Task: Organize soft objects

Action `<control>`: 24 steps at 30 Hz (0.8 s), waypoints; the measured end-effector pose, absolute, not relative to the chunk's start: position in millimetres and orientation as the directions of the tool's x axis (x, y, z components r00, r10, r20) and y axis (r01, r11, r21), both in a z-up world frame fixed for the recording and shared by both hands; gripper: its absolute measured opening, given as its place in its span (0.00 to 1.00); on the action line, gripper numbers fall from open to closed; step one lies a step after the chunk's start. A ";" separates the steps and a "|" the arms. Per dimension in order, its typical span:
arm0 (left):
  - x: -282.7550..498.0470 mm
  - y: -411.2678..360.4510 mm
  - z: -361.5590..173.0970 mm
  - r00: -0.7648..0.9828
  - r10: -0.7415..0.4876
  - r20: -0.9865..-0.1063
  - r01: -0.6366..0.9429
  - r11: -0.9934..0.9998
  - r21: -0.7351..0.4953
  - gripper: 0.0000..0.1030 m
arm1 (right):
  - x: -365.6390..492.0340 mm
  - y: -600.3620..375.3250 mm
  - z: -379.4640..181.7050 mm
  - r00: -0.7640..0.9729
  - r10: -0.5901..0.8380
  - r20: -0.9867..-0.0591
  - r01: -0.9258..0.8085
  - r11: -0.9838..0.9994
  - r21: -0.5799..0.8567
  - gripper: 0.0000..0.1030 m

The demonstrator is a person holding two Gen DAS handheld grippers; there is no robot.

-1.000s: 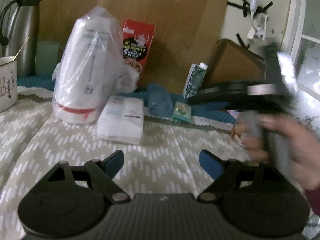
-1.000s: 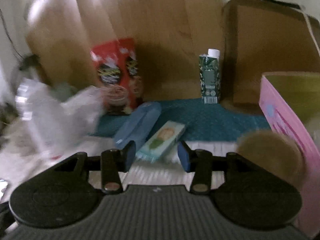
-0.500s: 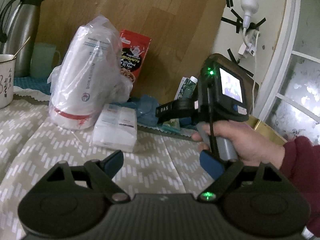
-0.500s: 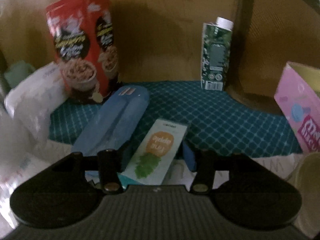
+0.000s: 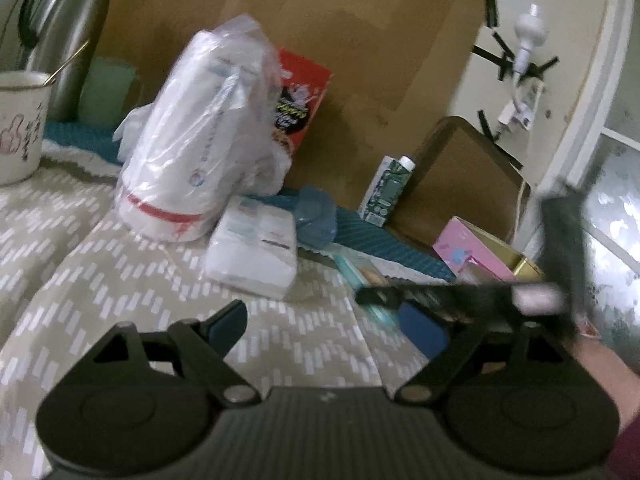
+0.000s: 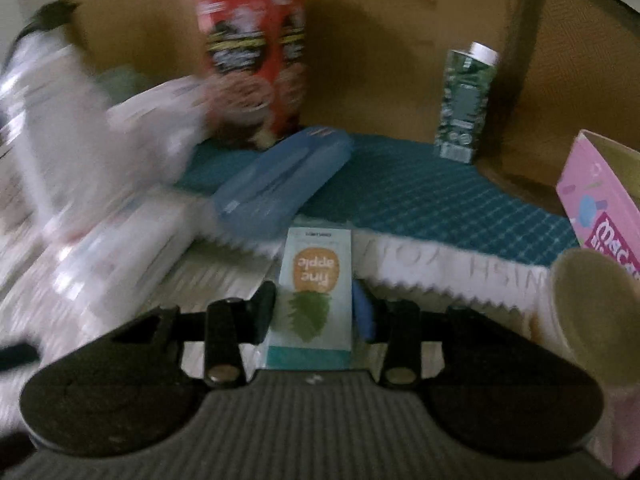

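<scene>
**Operator:** Teal-and-white, that small pack (image 6: pixel 311 300) sits right between my right gripper's (image 6: pixel 316 307) fingers, lying flat on the patterned cloth of the tabletop (image 5: pixel 120 280). The fingers are closing on it now. The left finger looks against its edge; on the right side I cannot tell whether the pad touches yet.

**Spotter:** How do you want to finish the grip?

**Operator:** Squarely, I'd say: pinch across the narrow sides, low down, and ease up gently, since a soft pack may buckle or slip. My left gripper (image 5: pixel 326 326) hangs with its fingers wide and nothing between them, so it could steady things if needed.

**Spotter:** Anything readable?

**Operator:** Nearest, the pack says "fine apple" on an orange pineapple shape, upside down from my side. Just past it the white lace border (image 6: pixel 460 272) carries letters, "WISH" I think, also inverted. To the right, the pink box (image 6: pixel 600 204) shows "Maca", then cut off. Farther back, the blue pouch (image 6: pixel 280 184), white tissue pack (image 5: pixel 256 252), red cereal box (image 6: pixel 252 52) and green carton (image 6: pixel 464 104) are too blurred to read.
</scene>
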State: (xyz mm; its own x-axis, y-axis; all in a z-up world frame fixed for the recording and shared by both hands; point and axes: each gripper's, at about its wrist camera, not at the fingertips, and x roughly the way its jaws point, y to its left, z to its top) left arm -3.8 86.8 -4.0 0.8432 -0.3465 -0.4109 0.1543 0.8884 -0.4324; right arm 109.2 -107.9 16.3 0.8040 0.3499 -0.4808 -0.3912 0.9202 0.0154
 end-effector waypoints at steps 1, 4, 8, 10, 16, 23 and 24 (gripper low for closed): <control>-2.4 88.0 -4.9 0.840 -0.346 -0.418 0.147 0.887 -0.439 0.84 | 99.2 -109.0 14.6 0.798 0.365 -0.481 -0.412 0.911 0.008 0.43; 1.1 87.0 -6.3 0.828 -0.342 -0.444 0.135 0.891 -0.434 0.84 | 66.3 -113.7 6.9 0.780 0.414 -0.469 -0.473 0.881 -0.008 0.43; 6.5 79.7 -7.5 0.807 -0.331 -0.489 0.131 0.908 -0.399 0.85 | 23.3 -123.2 -6.0 0.764 0.478 -0.433 -0.532 0.847 -0.003 0.43; 9.1 75.7 -8.2 0.795 -0.330 -0.508 0.136 0.914 -0.381 0.87 | 6.7 -125.0 -12.8 0.770 0.490 -0.407 -0.545 0.838 -0.022 0.43; 9.4 67.6 -7.7 0.790 -0.315 -0.526 0.145 0.930 -0.339 0.92 | -10.1 -133.6 -26.8 0.795 0.503 -0.338 -0.544 0.838 -0.032 0.45; 11.7 63.2 -7.6 0.785 -0.308 -0.537 0.151 0.936 -0.317 0.96 | -12.2 -137.2 -28.2 0.783 0.530 -0.326 -0.561 0.828 -0.002 0.51; 12.4 62.1 -7.5 0.785 -0.306 -0.539 0.151 0.938 -0.312 0.96 | -13.1 -137.1 -28.8 0.783 0.529 -0.326 -0.561 0.828 -0.003 0.51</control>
